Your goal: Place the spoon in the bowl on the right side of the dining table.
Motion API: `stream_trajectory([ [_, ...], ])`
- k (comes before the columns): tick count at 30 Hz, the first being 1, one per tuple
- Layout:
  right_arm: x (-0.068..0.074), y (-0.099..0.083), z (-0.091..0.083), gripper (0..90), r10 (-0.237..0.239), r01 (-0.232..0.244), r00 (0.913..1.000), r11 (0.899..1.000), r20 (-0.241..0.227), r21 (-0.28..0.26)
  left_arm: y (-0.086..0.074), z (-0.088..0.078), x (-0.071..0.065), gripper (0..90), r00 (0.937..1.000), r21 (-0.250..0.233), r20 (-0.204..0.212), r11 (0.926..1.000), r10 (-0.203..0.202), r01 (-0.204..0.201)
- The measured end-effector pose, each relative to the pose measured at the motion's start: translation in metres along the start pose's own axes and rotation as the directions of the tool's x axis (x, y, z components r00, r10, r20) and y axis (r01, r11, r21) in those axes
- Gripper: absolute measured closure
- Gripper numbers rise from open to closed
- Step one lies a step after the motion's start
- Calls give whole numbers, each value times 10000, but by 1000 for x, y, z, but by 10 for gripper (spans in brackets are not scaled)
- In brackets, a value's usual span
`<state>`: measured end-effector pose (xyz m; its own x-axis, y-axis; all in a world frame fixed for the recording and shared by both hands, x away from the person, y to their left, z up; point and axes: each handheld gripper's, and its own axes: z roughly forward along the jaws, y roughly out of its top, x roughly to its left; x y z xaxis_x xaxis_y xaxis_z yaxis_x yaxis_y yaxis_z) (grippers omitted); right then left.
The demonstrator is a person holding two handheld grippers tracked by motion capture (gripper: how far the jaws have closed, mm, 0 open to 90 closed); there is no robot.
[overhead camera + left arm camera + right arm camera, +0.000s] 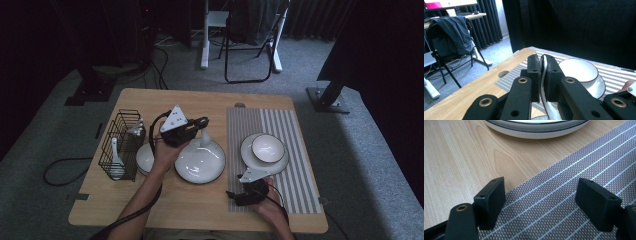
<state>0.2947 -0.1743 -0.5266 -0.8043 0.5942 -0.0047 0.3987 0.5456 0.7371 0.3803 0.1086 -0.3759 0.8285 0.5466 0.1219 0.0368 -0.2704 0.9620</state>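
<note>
White spoon (544, 82) pinched upright by the left gripper (200, 125) above the plate (200, 162); bowl (267, 148) lies at three o'clock. Right gripper (235, 196) spread, idle.

place: office | signs: desk (461, 15); monitor (451, 3); chair (250, 45); carpet (360, 150)

The high view hangs above the person's side of the worktop (200, 200), looking forward and down, far enough off to take in the floor and a chair (250, 45) beyond. The left gripper view rides low, looking level along its own fingers (534, 75) across the striped mat (614, 75) to a bowl (579, 70) and that chair. The right gripper view sits close above the mat's edge, tilted steeply down. All three views share the mat; the high and left gripper views share the bowl.
</note>
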Motion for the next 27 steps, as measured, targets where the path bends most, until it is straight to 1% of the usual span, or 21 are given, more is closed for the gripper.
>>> stream_trajectory([
  [2, 0, 0, 0, 238, 4, -4, 10000, 10000, 0, 2, 0, 3, 0, 852, 10000, -23, 19, 10000, -36, 36],
  [6, 0, 0, 0, 237, 6, -6, 10000, 10000, 1, 1, 0, 7, 0, 852, 9999, 105, 84, 9999, 58, -59],
  [13, 0, 0, 0, 238, -2, 2, 10000, 10000, -2, 4, -1, 17, -1, 852, 9996, 64, 269, 10000, 2, -4],
  [21, 0, 0, 0, 237, 6, -6, 10000, 10000, -5, 6, 0, 28, -5, 851, 9989, 22, 470, 10000, 12, -13],
  [25, 0, 0, 0, 237, 6, -6, 10000, 10000, -8, 10, 3, 34, -9, 851, 9981, 56, 599, 9999, 146, -150],
  [27, 0, 0, 0, 238, 11, -11, 10000, 10000, -7, 4, 4, 36, -10, 851, 9977, 21, 666, 9999, 132, -133],
])
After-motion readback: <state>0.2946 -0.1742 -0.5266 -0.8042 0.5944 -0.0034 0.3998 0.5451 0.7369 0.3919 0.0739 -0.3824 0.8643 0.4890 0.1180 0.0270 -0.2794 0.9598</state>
